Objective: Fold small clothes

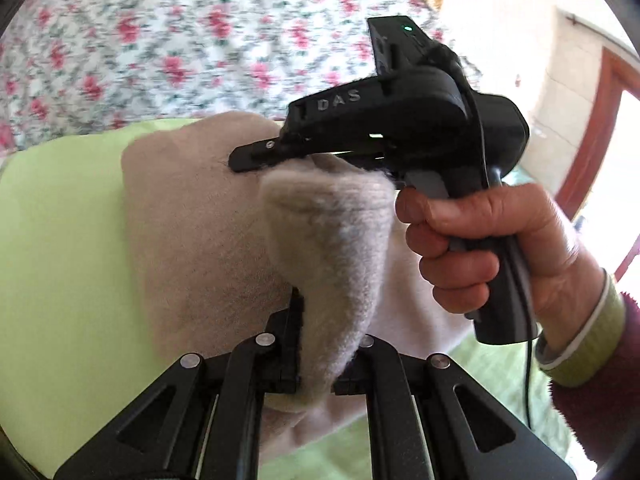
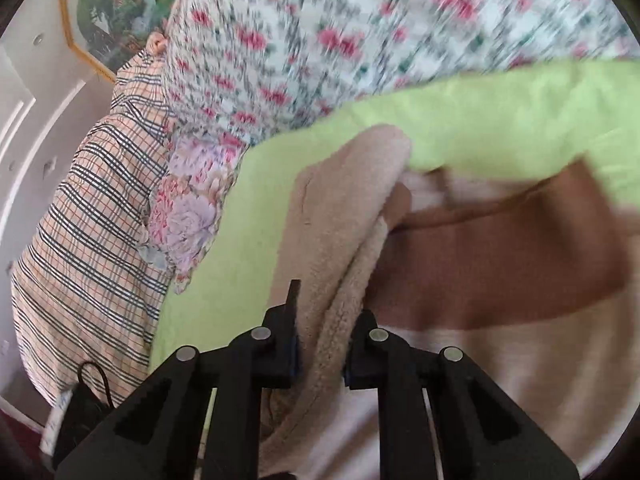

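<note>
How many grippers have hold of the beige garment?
2. The left gripper pinches a raised fold near its own camera; the right gripper clamps the beige garment further along the same fold, over the green sheet.

Both views bright w/ soft daylight, no hard shadows. In the left wrist view, strongest light comes from the far right: the pale wall (image 1: 500,20) and doorway (image 1: 624,128) there blow out to near white. The floral bedspread (image 1: 160,40) at the far side is smeared by motion blur; the beige fleece garment (image 1: 328,232) and the hand (image 1: 492,248) near the lens stay fairly sharp. Right wrist view has heavier blur: floral print (image 2: 360,40) streaks diagonally, the green sheet (image 2: 500,120) and brown patch (image 2: 500,248) at right are soft-edged. The plaid pillow (image 2: 88,232) at left is crisper. Fisheye bends straight lines strongly at the edges; black vignette in all corners. Only faint shade under fleece folds.
</note>
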